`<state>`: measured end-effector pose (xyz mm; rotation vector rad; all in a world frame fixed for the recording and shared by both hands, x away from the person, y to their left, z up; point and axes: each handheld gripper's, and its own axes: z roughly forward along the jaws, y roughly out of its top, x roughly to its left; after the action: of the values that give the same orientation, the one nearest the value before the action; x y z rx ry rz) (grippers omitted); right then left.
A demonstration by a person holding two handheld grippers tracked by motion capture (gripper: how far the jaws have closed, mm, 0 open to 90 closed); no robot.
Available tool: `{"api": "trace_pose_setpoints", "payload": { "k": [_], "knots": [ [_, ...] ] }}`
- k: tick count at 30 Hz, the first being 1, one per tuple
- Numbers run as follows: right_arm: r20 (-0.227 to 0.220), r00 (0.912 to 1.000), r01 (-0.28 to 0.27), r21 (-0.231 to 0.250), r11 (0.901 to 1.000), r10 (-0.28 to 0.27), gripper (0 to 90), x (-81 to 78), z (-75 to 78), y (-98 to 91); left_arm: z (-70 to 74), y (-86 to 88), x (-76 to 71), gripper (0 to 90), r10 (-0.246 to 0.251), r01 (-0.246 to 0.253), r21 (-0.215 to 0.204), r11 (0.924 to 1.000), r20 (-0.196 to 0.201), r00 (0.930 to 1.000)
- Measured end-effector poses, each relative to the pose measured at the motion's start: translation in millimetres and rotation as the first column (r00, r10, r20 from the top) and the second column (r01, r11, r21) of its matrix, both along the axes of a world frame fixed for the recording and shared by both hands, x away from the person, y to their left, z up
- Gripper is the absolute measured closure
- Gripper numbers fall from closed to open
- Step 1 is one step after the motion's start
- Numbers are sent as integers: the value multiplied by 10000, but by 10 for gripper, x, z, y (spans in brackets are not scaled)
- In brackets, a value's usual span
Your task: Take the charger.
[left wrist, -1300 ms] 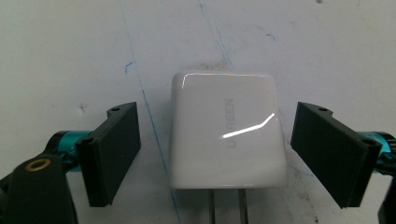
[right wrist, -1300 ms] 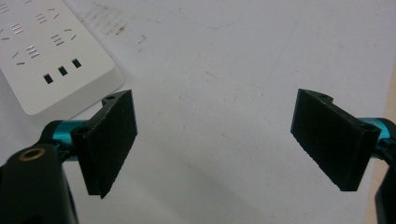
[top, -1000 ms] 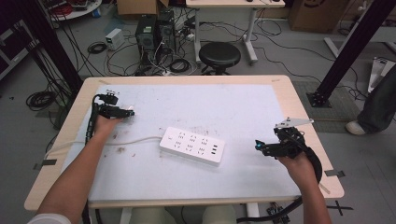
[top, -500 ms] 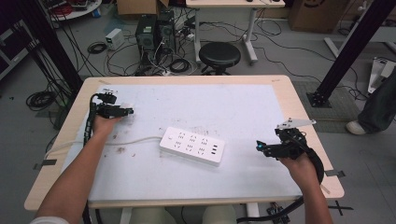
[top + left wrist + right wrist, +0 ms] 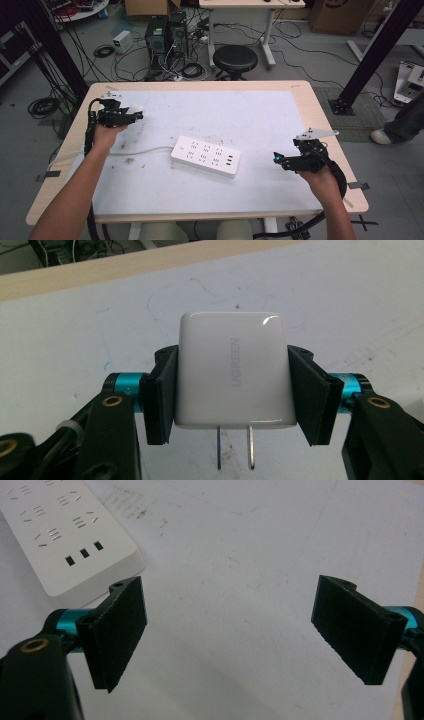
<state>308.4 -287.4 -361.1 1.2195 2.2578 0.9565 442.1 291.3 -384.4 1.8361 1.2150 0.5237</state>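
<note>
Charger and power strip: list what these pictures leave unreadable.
- Charger, left gripper view: its flanks are covered by the left tool's pads; the prong tips are cut off by the bottom edge.
- Charger, high view: too small to read its print.
- Power strip, right gripper view: cut off by the top and left edges.
- Power strip cable, high view: its end is hidden behind the left forearm.

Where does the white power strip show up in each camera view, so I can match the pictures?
High view: the power strip lies near the middle of the table, angled, its cord running left.
Left gripper view: not in it; the left gripper holds a white charger.
Right gripper view: one end of the strip sits at top left, beyond the open right gripper.
Shared landmark: the scuffed white tabletop.
</note>
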Motion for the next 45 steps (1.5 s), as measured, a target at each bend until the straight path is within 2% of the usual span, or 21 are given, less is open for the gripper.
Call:
{"api": "trace_pose_setpoints", "payload": {
  "k": [6, 8, 10, 14, 17, 18, 19, 26, 30, 32, 33, 40, 42, 45],
  "knots": [
    [106, 9999, -94, 63, 9999, 94, 148, -44, 1, -2, 105, -24, -181, 427, -384, 395, -224, 9990, 473, 9981],
    [117, 9999, -82, 86, 9999, 81, 148, -61, 1, 1, 144, -39, -258, 427, -601, 612, -149, 9980, 657, 9960],
    [129, 9999, -115, 134, 9998, 113, 148, -72, 1, 7, 177, -66, -331, 427, -834, 860, -274, 9959, 846, 9929],
    [176, 9996, -212, 126, 9997, 210, 148, -88, 8, 25, 268, -122, -481, 426, -1354, 1409, -359, 9894, 1271, 9826],
    [199, 9993, -303, 98, 9995, 301, 148, -97, 23, 43, 313, -170, -596, 426, -1784, 1850, -292, 9823, 1551, 9717],
    [199, 9993, -303, 98, 9995, 301, 148, -97, 23, 43, 313, -170, -596, 426, -1784, 1850, -292, 9823, 1551, 9717],
    [214, 9989, -425, 102, 9990, 422, 148, -103, 36, 63, 340, -220, -705, 426, -2082, 2171, -341, 9755, 1728, 9627],
    [251, 9969, -746, 41, 9972, 745, 148, -108, 54, 131, 394, -348, -942, 426, -2658, 2774, -342, 9602, 1954, 9440],
    [194, 9955, -930, 33, 9957, 929, 148, -137, 70, 172, 395, -399, -1043, 426, -2884, 3033, -462, 9518, 2019, 9360],
    [184, 9950, -978, 24, 9952, 978, 148, -145, 71, 176, 395, -399, -1043, 426, -2884, 3033, -462, 9518, 2019, 9360],
    [166, 9942, -1062, 26, 9943, 1061, 148, -147, 68, 181, 398, -430, -1110, 426, -3068, 3213, -394, 9461, 2079, 9288],
    [131, 9919, -1260, -15, 9920, 1261, 148, -140, 79, 208, 409, -479, -1220, 426, -3310, 3493, -458, 9359, 2247, 9165],
    [145, 9917, -1275, -192, 9917, 1278, 148, -141, 79, 222, 404, -498, -1244, 426, -3309, 3502, -481, 9355, 2292, 9154],
    [335, 9911, -1283, -207, 9915, 1289, 147, -160, 97, 213, 410, -521, -1270, 426, -3416, 3615, -478, 9311, 2323, 9107]
  ]
}}
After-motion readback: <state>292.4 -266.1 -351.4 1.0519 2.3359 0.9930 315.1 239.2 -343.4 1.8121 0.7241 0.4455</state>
